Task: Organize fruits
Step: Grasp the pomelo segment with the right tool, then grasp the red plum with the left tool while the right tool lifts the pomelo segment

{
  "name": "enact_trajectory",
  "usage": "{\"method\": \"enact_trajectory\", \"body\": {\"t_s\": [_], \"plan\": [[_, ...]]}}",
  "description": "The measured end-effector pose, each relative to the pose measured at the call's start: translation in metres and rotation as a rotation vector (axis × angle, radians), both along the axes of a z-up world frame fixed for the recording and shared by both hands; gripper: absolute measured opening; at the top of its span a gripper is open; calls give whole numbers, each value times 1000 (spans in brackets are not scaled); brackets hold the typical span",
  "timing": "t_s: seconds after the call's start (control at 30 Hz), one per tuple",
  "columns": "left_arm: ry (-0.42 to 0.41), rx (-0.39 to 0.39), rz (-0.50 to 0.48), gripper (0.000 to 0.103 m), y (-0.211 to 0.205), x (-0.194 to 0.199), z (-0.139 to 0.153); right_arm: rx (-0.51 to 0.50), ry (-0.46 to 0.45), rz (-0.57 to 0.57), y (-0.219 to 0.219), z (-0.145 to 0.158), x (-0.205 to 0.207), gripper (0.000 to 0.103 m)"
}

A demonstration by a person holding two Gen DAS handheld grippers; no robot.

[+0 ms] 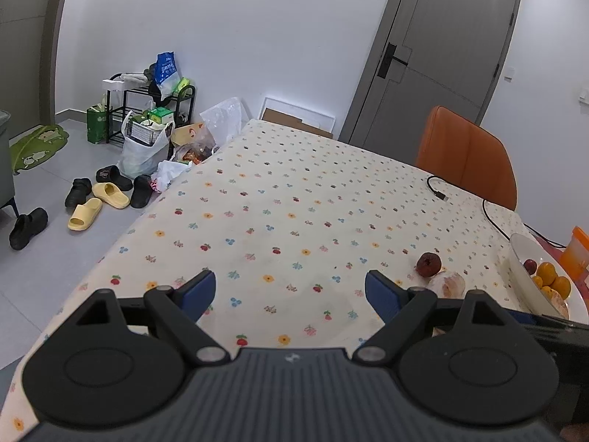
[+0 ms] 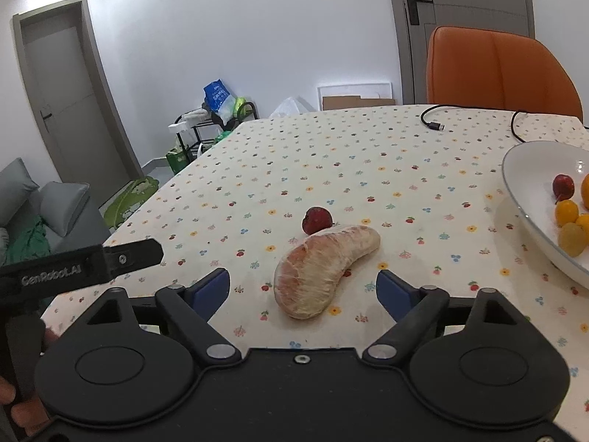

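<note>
We work in a plain white-walled room with a grey door (image 1: 438, 55), an orange chair (image 2: 500, 70) behind the table (image 1: 294, 191), and shoes and bags strewn on the floor to the left. The table wears a cream cloth dotted with small flowers; a black cable (image 2: 432, 119) trails across its far side.

At the right edge sits our white bowl (image 2: 522, 191), already holding small orange fruits and a red one. Two pieces are still out on the cloth: a peeled pomelo wedge (image 2: 324, 269), and a small red fruit (image 2: 316, 220) touching its far end.

Our right gripper (image 2: 302, 287) hangs low with its jaws spread wide and nothing in them, the wedge lying just ahead between the blue pads. Our left gripper (image 1: 291, 291) is likewise spread and empty over bare cloth, left of the fruit.

We judge the wedge is the next pick. It looks soft, so we should close gently across its thick lower half, keep clear of the red fruit so it does not roll, then lift well over the bowl's rim before letting go.
</note>
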State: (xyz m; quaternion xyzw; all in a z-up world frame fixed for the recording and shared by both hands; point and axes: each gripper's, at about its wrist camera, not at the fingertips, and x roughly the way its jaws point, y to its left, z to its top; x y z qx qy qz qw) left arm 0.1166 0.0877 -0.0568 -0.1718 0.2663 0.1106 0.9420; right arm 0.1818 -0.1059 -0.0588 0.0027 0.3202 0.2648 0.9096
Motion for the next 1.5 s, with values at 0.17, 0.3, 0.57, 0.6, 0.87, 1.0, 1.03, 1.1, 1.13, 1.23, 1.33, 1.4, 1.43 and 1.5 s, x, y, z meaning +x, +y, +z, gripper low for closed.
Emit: {"method": "enact_trajectory", "body": {"t_s": [0.17,0.3,0.57,0.6,0.87,1.0,1.03,1.1,1.13,1.23,1.33,1.4,1.43,1.5], "plan": [[10,1,1,87,2,3,-2,-13,14,12,11,-6,8,74],[13,1,3,87,1,5,-3,-27,7,13,14,-7,11,64],[19,15,-21,87,-13,11,-3,-33,-1,6,-2,-5,12,38],[16,17,-26,87,-15,11,-3,-31,-4,1,-5,-5,11,38],[22,28,-56,87,-34,20,-2,0,-22,-23,-28,1,6,37],[16,43,-70,87,-41,23,1,20,-33,-34,-36,7,7,37],[14,46,-71,87,-42,23,2,28,-38,-35,-39,9,6,37],[6,47,-72,87,-44,25,3,39,-46,-33,-43,12,6,37],[2,46,-73,87,-45,26,4,41,-51,-32,-45,14,6,37],[-12,46,-78,87,-49,28,7,50,-66,-35,-50,19,6,37],[-26,53,-88,86,-54,32,10,59,-79,-47,-56,24,8,37],[-31,59,-98,86,-59,36,11,68,-91,-55,-61,26,9,37],[-31,62,-102,85,-61,38,12,72,-95,-57,-63,27,9,37],[-34,68,-110,84,-65,42,13,79,-101,-63,-67,29,10,37]]}}
